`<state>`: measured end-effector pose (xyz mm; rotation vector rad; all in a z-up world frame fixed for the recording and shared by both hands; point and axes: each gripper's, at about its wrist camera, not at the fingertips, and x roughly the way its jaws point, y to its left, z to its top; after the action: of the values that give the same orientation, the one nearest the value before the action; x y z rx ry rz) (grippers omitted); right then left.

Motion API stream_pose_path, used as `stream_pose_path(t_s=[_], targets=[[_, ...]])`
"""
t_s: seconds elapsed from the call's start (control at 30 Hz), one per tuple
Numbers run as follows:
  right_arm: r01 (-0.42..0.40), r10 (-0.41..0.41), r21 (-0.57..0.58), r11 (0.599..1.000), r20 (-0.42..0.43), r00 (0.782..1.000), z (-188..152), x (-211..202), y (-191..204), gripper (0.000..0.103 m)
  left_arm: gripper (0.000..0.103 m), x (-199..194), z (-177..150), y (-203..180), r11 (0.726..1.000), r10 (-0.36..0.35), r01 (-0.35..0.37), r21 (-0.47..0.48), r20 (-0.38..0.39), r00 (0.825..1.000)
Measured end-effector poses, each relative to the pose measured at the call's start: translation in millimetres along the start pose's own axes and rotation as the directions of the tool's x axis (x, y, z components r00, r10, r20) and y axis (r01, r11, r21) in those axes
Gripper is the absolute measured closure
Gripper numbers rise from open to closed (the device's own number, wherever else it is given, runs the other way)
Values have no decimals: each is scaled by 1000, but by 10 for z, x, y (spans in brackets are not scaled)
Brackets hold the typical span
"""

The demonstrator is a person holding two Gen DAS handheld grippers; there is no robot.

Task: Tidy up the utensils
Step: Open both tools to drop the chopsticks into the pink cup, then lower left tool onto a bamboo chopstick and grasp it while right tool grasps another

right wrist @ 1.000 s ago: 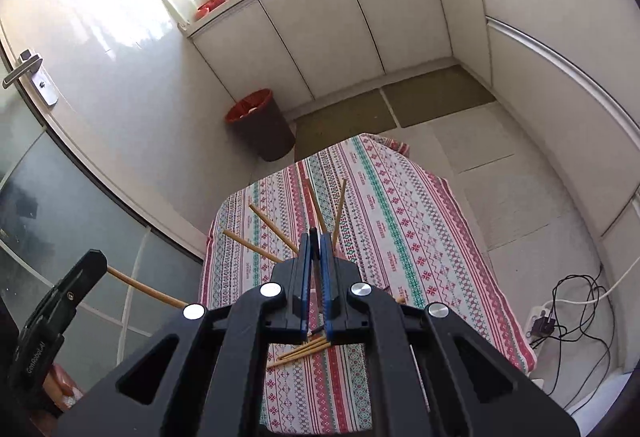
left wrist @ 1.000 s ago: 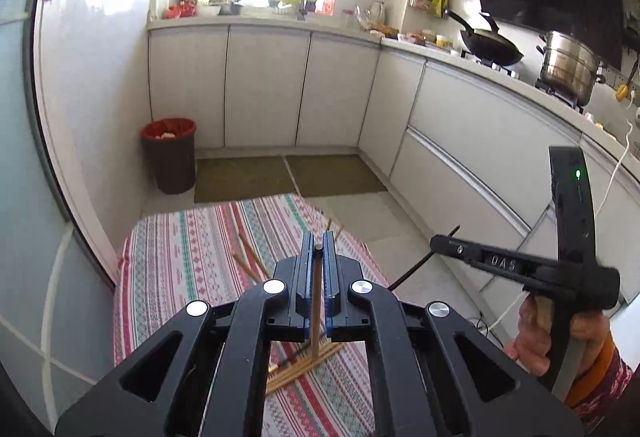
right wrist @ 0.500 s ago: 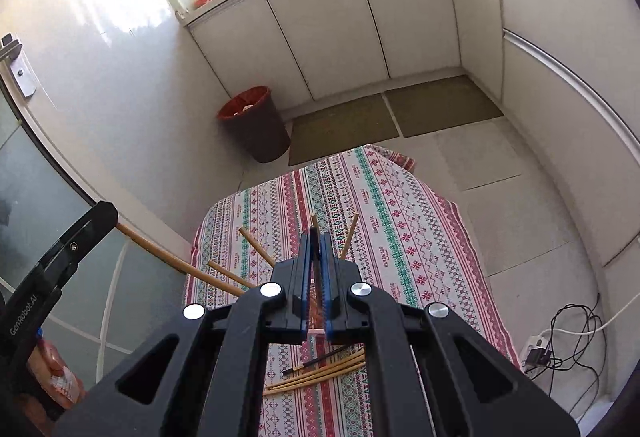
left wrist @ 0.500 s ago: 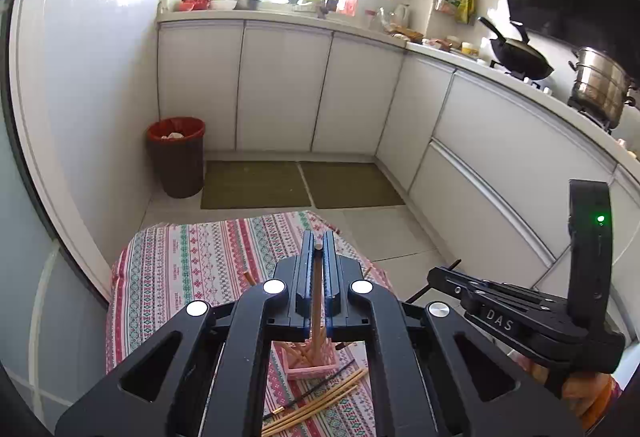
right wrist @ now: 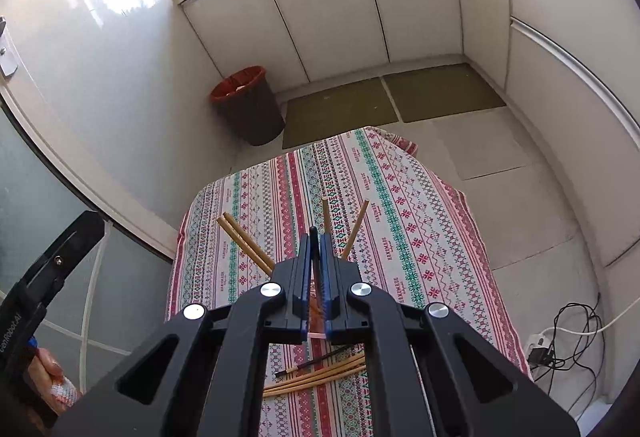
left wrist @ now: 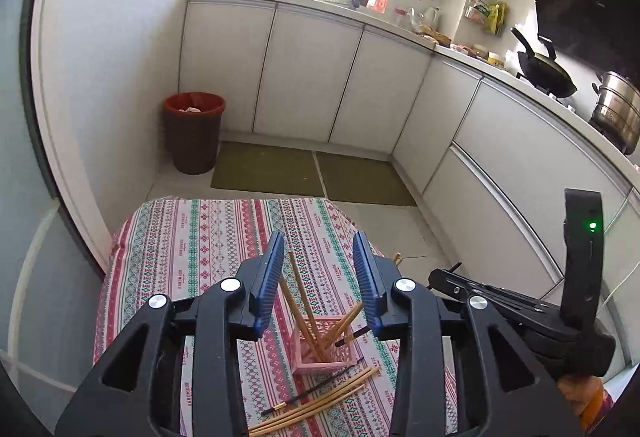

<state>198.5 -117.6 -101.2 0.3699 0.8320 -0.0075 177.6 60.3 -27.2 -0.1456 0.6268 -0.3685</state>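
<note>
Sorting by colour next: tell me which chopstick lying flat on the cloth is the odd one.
The black chopstick, nearest the pink holder; the tan chopsticks beside it all match.

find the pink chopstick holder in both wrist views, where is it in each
Left wrist: the pink chopstick holder stands low in the middle, between the open left claw's fingers, chopsticks leaning in it.
Right wrist: almost hidden behind the right claw; only a pink sliver shows below the fingers.
Shared landmark: the loose chopsticks lying on the striped tablecloth.
</note>
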Motion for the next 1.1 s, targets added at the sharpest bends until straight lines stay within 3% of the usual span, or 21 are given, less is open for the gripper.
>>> stream_pose_path(t_s=[0.13,0.17,0.2,0.23,0.47,0.57,0.7,0.83,0.9,1.1], targets=[[19,-19,0,1000,-18,1000,-37,146,67,92,67,9,-44,95,1000,10,-11,-15,-13,1000],[23,-23,5,1000,-24,999,-49,173,75,85,67,16,-61,117,1000,17,-17,-20,-18,1000],[29,-29,17,999,-26,999,-57,186,79,67,66,23,-78,140,1000,21,-21,-22,-24,999],[34,-34,25,999,-21,999,-66,182,75,64,66,32,-101,158,999,26,-26,-23,-32,999],[97,-97,-21,995,4,995,-177,50,146,64,54,22,-228,181,999,41,-42,-27,-59,997],[113,-113,-29,993,20,993,-236,-49,160,59,50,10,-291,151,998,55,-56,-13,-67,996],[161,-159,-39,986,46,986,-343,-162,157,46,44,-8,-403,94,996,94,-93,18,-82,992],[277,-268,-62,959,119,956,-495,-300,144,24,21,-60,-547,36,990,134,-130,49,-78,988],[307,-297,-62,950,143,944,-586,-362,104,21,19,-76,-620,13,988,147,-142,60,-81,986],[276,-277,23,961,68,958,-888,-423,-292,11,7,-25,-872,-57,985,155,-141,96,-154,976]])
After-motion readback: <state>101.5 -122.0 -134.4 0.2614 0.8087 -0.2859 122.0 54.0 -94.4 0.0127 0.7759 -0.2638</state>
